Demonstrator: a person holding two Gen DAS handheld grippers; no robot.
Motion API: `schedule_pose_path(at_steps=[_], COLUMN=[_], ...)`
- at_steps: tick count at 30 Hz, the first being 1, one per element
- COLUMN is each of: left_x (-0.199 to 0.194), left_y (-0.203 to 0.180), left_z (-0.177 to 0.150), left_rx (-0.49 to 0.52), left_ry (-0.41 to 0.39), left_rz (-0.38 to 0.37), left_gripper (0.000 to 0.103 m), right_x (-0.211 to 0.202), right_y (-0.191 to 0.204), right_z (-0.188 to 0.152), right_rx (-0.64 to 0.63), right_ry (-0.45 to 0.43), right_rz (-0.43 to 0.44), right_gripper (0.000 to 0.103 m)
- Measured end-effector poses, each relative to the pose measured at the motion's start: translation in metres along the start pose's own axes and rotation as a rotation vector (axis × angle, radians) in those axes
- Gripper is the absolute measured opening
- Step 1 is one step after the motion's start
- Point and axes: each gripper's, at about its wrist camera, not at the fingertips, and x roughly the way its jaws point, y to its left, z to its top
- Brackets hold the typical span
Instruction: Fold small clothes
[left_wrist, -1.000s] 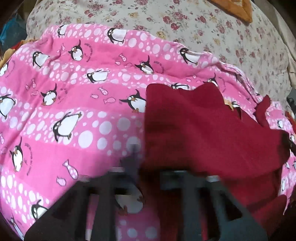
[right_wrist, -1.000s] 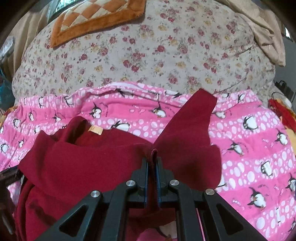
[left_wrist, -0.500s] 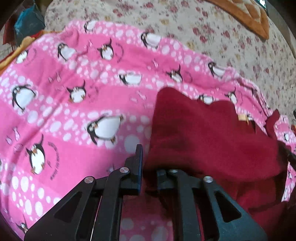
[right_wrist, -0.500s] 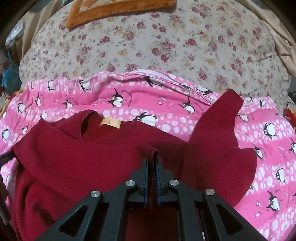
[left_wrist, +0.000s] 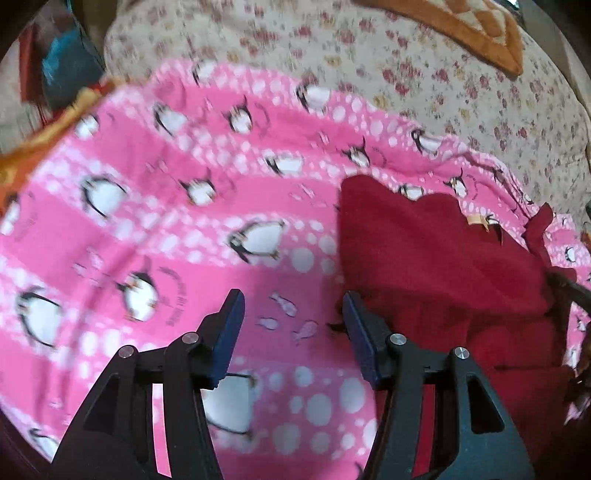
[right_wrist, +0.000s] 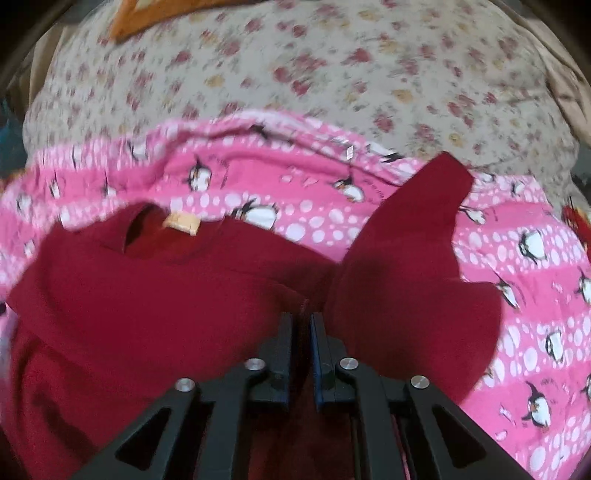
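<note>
We find the red garment (right_wrist: 155, 302) lying on the pink penguin blanket (left_wrist: 155, 236), which covers the near part of the bed with its floral bedspread (right_wrist: 332, 74); the garment sits toward the blanket's right side as the left wrist view shows it, with its neckline and tan label (right_wrist: 181, 224) turned toward the blanket's far edge. The fabric is a plain dark red, soft and thick-looking, already doubled over itself, with one flap or sleeve (right_wrist: 410, 236) standing up and splaying toward the far right. The right tool (right_wrist: 302, 325) has its jaws drawn nearly together on a raised pinch of the red cloth near the middle of the garment. The left tool (left_wrist: 291, 314) has its jaws spread wide and holds nothing; it sits just beside the garment's left edge, over bare blanket. We judge the following risks. With only one tool gripping, any pull by the right tool may drag the whole garment across the blanket and undo the fold. The small pinch may slip out under tension. The loose flap may fall unevenly and leave a crooked fold. The left tool, on closing, may catch the blanket along with the garment.
</note>
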Motion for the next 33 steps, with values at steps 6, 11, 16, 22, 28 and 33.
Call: schedule_pose_path(at_steps=[6, 11, 16, 22, 28, 33], left_x=[-0.004, 0.039, 0.065, 0.056, 0.037, 0.02], left_y=[-0.01, -0.036, -0.032, -0.026, -0.032, -0.046], left_z=[0.015, 0.018, 0.006, 0.0, 0.001, -0.005], left_rx=[-0.029, -0.015, -0.033, -0.019, -0.034, -0.011], left_ry=[-0.031, 0.046, 0.087, 0.073, 0.044, 0.039], left_rz=[-0.049, -0.032, -0.017, -0.019, -0.015, -0.04], left_gripper=[0.055, 0.055, 0.064, 0.068, 0.068, 0.068], right_x=[-0.028, -0.009, 0.032, 0.024, 0.0, 0.002], right_y=[0.003, 0.038, 0.037, 0.03, 0.037, 0.051], right_z=[0.006, 0.002, -0.004, -0.006, -0.02, -0.032], right_rx=[-0.002, -0.075, -0.058, -0.03, -0.045, -0.116], right_ry=[-0.06, 0.0, 0.076, 0.072, 0.053, 0.05], right_rz=[0.034, 0.125, 0.084, 0.07, 0.117, 0.06], right_gripper=[0.023, 0.023, 0.023, 0.023, 0.037, 0.038])
